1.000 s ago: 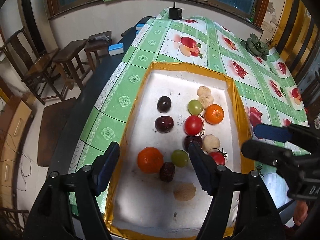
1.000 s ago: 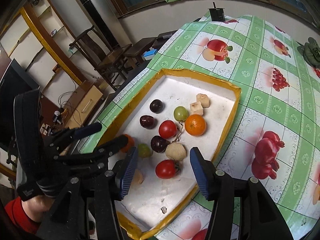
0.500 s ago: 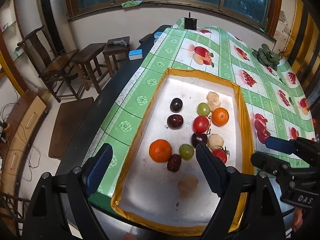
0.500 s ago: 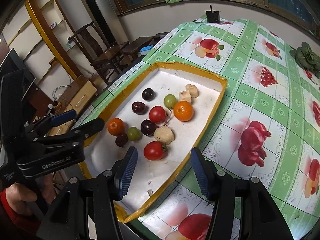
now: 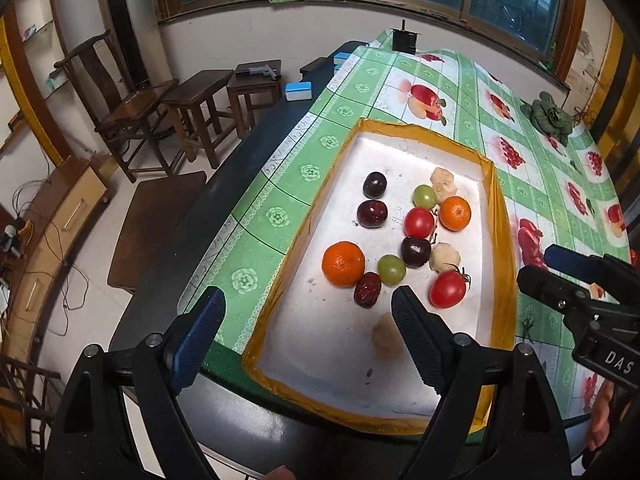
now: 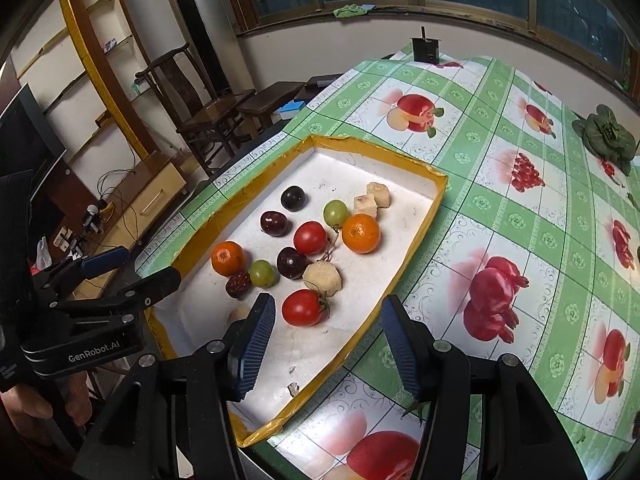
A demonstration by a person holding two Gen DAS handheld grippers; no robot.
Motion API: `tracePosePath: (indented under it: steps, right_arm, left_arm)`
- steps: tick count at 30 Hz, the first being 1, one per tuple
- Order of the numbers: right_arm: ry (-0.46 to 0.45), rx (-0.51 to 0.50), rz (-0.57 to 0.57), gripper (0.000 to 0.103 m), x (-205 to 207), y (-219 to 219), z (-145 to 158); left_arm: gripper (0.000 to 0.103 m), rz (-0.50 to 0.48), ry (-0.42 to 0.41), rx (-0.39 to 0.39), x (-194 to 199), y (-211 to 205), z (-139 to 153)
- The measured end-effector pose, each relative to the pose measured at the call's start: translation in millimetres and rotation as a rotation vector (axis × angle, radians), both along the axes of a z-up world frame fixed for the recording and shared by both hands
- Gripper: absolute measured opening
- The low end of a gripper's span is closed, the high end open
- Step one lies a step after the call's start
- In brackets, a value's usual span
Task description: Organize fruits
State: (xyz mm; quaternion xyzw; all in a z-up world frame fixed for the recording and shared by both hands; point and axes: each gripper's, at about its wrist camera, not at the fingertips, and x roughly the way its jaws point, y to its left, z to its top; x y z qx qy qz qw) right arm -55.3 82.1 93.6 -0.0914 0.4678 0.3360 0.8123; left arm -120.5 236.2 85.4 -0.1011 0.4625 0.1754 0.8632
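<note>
A white tray with a yellow taped rim (image 5: 495, 216) (image 6: 420, 232) holds several fruits: two oranges (image 5: 343, 263) (image 6: 361, 233), two red tomatoes (image 5: 447, 289) (image 6: 304, 307), two green grapes (image 5: 391, 269), dark plums (image 5: 372, 213), a red date (image 5: 367, 289) and pale peeled pieces (image 6: 322, 277). My left gripper (image 5: 308, 338) is open and empty, above the tray's near left corner. My right gripper (image 6: 326, 350) is open and empty, above the tray's near right edge, close to the nearest tomato. Each gripper shows in the other's view.
The table has a green fruit-print cloth (image 6: 520, 208). A green leafy vegetable (image 5: 552, 116) lies at the far right. A small black box (image 6: 426, 48) stands at the far end. Wooden chairs and stools (image 5: 200, 96) stand left of the table.
Both grippers have pulled back and risen from the tray, so more of the tray and table shows. The fruits have not moved. Both stay open.
</note>
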Motion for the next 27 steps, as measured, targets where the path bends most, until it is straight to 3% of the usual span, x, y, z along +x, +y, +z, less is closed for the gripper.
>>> tracePosePath:
  steps: [12,27]
  right_arm:
    - [0.000,0.014,0.034,0.057,-7.8,7.0,4.8]
    - [0.014,0.020,0.035,0.058,-7.7,8.3,5.7]
  left_arm:
    - [0.086,0.008,0.003,0.013,2.8,-6.3,0.1]
    - [0.086,-0.052,0.034,0.022,13.1,-15.1,-7.3]
